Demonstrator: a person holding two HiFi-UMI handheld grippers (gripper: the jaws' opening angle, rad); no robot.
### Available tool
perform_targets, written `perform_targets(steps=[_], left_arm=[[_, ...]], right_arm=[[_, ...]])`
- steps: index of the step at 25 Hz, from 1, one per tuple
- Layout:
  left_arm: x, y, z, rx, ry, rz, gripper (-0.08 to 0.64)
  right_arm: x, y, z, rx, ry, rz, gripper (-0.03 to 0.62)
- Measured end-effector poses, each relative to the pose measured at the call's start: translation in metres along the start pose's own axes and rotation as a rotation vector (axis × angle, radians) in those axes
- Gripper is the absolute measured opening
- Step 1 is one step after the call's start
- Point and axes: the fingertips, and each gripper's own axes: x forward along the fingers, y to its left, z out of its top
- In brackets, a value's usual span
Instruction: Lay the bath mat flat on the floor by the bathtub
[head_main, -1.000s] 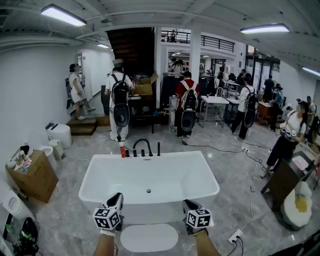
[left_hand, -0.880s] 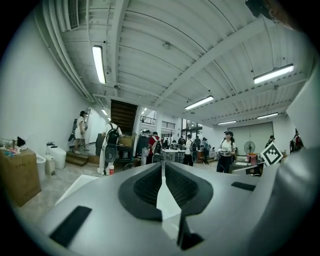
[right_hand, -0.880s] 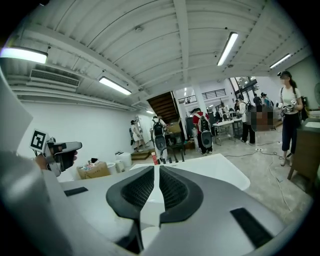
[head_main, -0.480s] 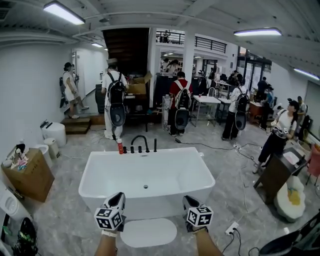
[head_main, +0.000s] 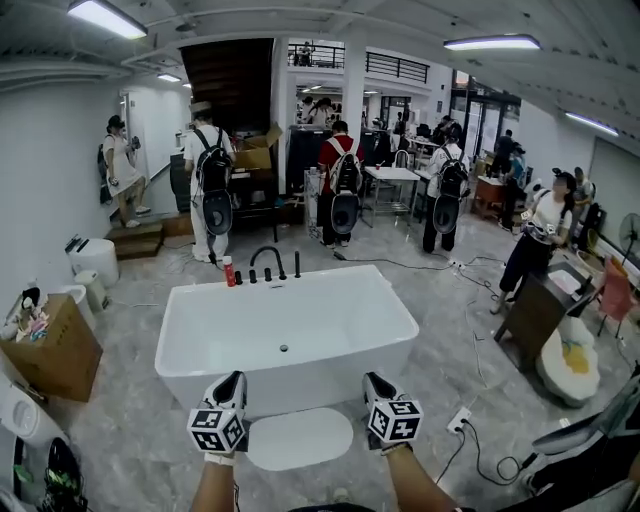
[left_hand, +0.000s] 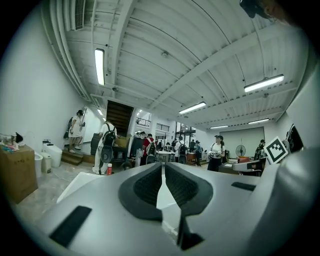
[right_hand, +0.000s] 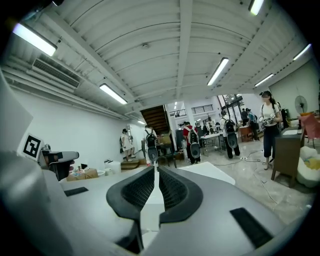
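A white oval bath mat (head_main: 300, 438) lies flat on the grey marbled floor (head_main: 140, 440), just beside the near wall of a white freestanding bathtub (head_main: 300, 390). The left tool (head_main: 232, 385) and the right tool (head_main: 378, 385) hang above the mat's left and right ends, each carrying a cube of black-and-white square markers. Each tool's own view shows it closed to a thin slit and holding nothing. At the tub's far rim stand a black arched tap (head_main: 267, 262) and a small red bottle (head_main: 229, 272). People with backpacks stand further off
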Motion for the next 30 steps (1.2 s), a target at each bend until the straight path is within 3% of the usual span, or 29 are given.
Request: perform_targets(steps=[11,30], left_arm=[[-0.035,-0.015,-0.004,0.016,0.003,-0.049,0.035],[-0.052,-0.001,0.004,0.004,-0.016,-0.046,0.035]], right_arm=[[-0.046,0.030,0.001,-0.036,-0.030,-0.005,0.046],[-0.054,0.039,0.011,-0.058,-0.052,-0.051,0.026]])
